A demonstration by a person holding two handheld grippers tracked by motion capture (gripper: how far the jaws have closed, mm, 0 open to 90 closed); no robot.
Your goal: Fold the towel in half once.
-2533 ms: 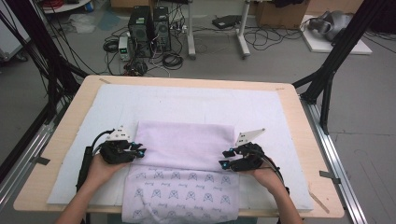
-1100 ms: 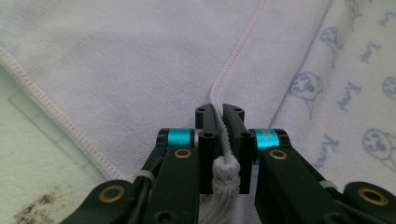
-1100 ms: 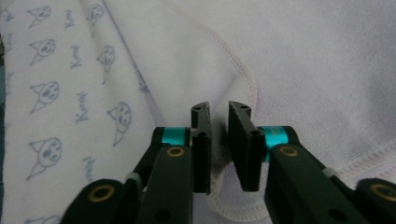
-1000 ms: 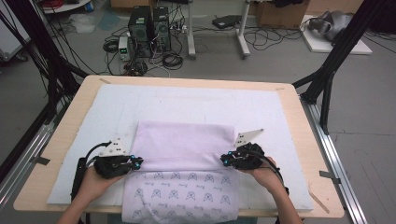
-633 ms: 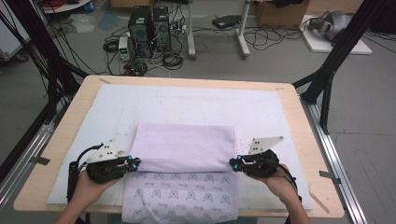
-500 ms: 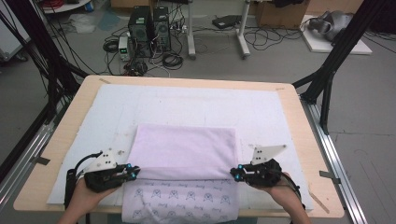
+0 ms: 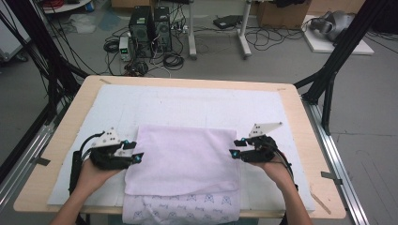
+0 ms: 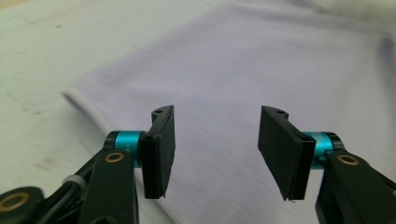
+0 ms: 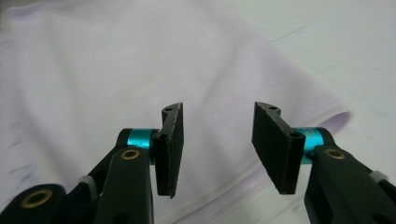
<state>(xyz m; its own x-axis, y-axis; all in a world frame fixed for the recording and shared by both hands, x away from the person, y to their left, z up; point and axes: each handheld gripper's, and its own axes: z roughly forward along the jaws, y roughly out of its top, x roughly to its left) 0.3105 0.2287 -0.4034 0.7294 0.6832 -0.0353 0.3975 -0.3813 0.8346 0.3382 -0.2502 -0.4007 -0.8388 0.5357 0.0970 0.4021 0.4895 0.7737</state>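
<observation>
Towel: pale lilac towel (image 7: pixel 183 161) lying flat and folded on the white mat (image 7: pixel 187 105), toward the near side of the counter (image 7: pixel 291 93). Its near edge overlaps a patterned layer (image 7: pixel 183 211) of cloth that hangs a bit over the counter's front edge.

Left gripper: left gripper (image 7: pixel 133 154) sits right at the towel's left edge, held in the person's left hand (image 7: pixel 94 176). Jaws have just been opening and stand apart now, nothing pinched between them. In the left gripper view the left gripper (image 8: pixel 215 149) hovers over the towel (image 8: pixel 261 88), with the folded edge running off to the left (fabric passes behind the gap, the pads aren't pressing on it).

Right gripper: right gripper (image 7: pixel 237 152) is at the towel's right edge, in the right hand (image 7: pixel 277 171). Same deal, its jaws have just been opening and there's a clear gap with no cloth clamped. The right gripper view shows the right gripper (image 9: pixel 217 144) above the towel (image 9: pixel 116 84), and the towel's corner pokes out to the right onto the mat (image 9: pixel 336 46).

Spacing: the two grippers are well apart, one on each side of the towel, both pointing inward at it.

Background: floor behind the counter has computer towers (image 7: pixel 150 23) and a tangle of cables.
</observation>
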